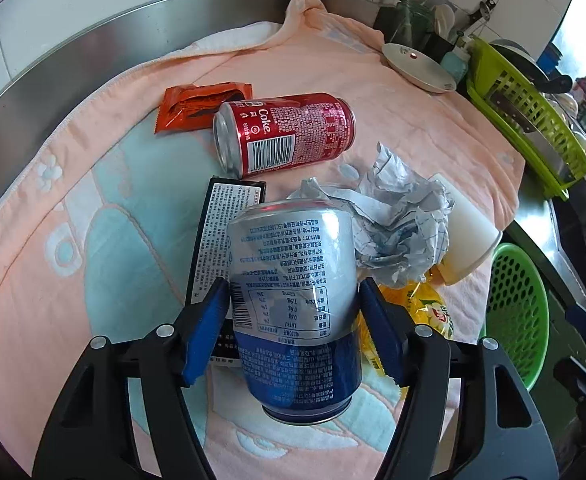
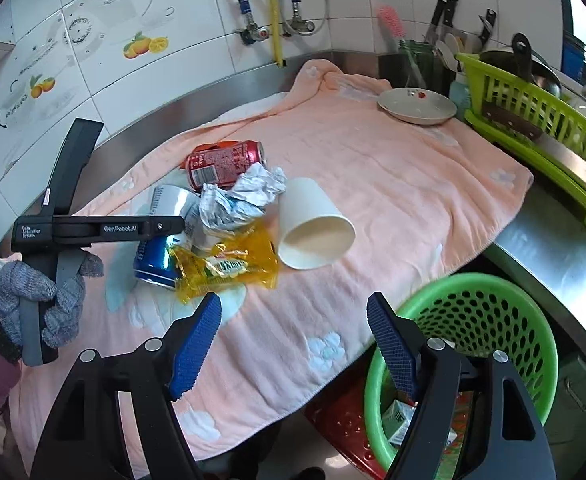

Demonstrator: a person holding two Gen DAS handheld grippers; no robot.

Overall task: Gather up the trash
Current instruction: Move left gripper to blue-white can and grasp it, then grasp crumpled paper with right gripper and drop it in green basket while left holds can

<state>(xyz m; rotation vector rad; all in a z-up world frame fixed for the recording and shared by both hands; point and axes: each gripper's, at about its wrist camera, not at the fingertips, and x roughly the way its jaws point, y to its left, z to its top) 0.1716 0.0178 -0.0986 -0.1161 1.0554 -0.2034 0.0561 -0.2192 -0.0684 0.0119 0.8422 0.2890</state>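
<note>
At the far left of the right wrist view, a hand in a grey knit glove [image 2: 53,300] grips the handle of the left gripper [image 1: 293,312], which reaches in over the pink towel [image 2: 393,208] and tilts down onto the pile of trash. In its own view the 2 blue pads [image 1: 209,328] sit on either side of the silver-and-blue can [image 1: 293,312], against its flanks, pinching it across its body. The can lies on its side with its blue base toward the camera; its silver upper half carries small printed text and a nutrition table.

Behind it to the left is a black carton [image 1: 213,232] with white print, and farther back an orange wrapper [image 1: 197,104] beside a red Coke can [image 1: 285,136], also lying on its side. To the right of the held can sits a crumpled paper ball [image 1: 397,216], a yellow snack packet [image 2: 229,264] below it, and a tipped white paper cup [image 2: 313,228] with its mouth toward the towel's near edge.

The right gripper [image 2: 293,340] hangs over the towel's front edge, pointing downward, with its blue pads spread wide and nothing between them. Just under its right finger stands the green basket [image 2: 493,304], off the counter's edge, with a small green carton [image 2: 397,416] visible inside.
</note>
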